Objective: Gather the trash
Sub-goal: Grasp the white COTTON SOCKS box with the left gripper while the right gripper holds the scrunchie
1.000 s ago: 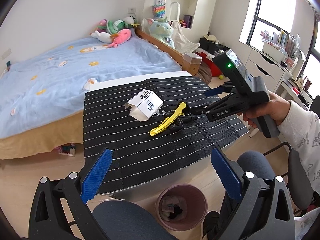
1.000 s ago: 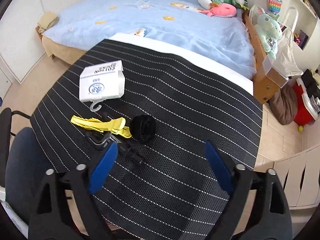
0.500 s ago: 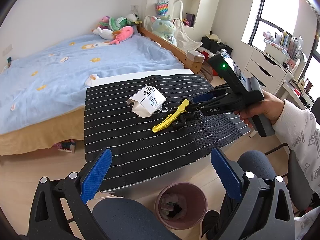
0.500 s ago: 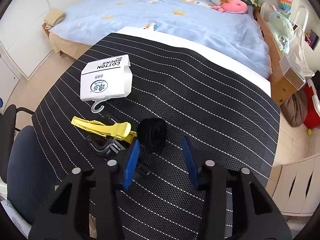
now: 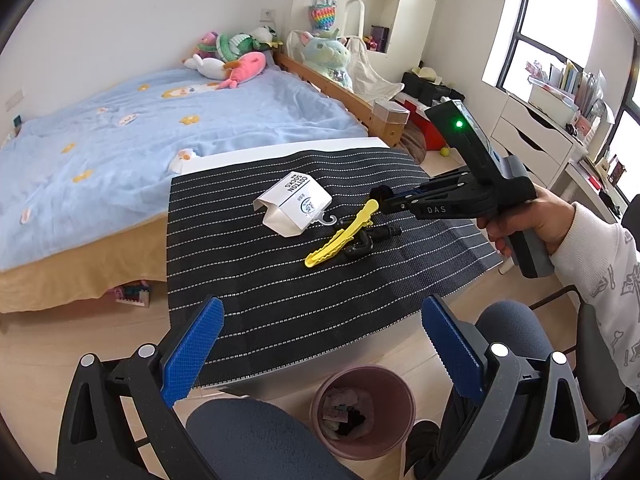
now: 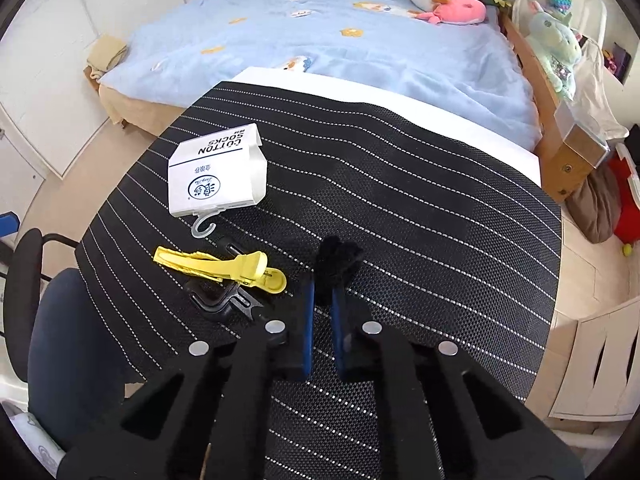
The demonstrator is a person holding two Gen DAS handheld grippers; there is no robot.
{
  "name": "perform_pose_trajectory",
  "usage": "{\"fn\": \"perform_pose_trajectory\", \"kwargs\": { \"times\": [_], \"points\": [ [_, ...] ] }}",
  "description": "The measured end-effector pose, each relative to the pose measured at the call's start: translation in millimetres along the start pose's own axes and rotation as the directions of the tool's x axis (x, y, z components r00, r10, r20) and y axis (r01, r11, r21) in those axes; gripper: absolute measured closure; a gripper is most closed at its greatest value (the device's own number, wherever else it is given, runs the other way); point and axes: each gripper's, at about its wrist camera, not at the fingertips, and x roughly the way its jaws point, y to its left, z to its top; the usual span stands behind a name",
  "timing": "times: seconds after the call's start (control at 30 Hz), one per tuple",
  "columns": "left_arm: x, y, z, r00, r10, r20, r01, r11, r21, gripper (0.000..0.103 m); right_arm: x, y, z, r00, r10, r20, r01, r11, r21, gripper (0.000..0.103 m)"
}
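Note:
My right gripper (image 6: 323, 292) is shut on a black fuzzy wad (image 6: 338, 260) on the black striped mat (image 6: 420, 216); it also shows in the left wrist view (image 5: 386, 196). A white cotton-socks package (image 6: 216, 178) with a hook, a yellow clip (image 6: 224, 266) and a black plastic piece (image 6: 218, 298) lie to the wad's left. My left gripper (image 5: 320, 352) is open and empty, above the floor near the pink trash bin (image 5: 362, 410), which holds some trash.
A bed with a blue cover (image 5: 120, 132) lies beyond the table. A blue-grey chair seat (image 5: 260, 440) is below the left gripper. White drawers (image 5: 536, 140) stand at the right.
My right gripper has moved forward and closed on the black wad, which is now squeezed between the pads. The left gripper stays open near the bin.

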Motion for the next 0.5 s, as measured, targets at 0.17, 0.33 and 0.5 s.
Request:
{"fn": "perform_pose_trajectory", "kwargs": {
  "times": [0.17,0.33,0.5],
  "points": [
    [5,-4,13,1.000,-0.001,0.007,0.001,0.999,0.036,0.008,-19,-3,-7,0.999,0.029,0.031,-0.031,0.998,0.063,0.096],
    [12,-4,30,1.000,-0.006,0.004,0.005,0.997,0.072,0.008,-37,-2,-13,0.997,0.050,0.058,-0.056,0.994,0.095,0.096],
    [23,-2,48,1.000,-0.020,-0.016,0.021,0.994,0.106,0.008,-52,0,-18,0.995,0.062,0.082,-0.070,0.993,0.098,0.096]
  ]
}}
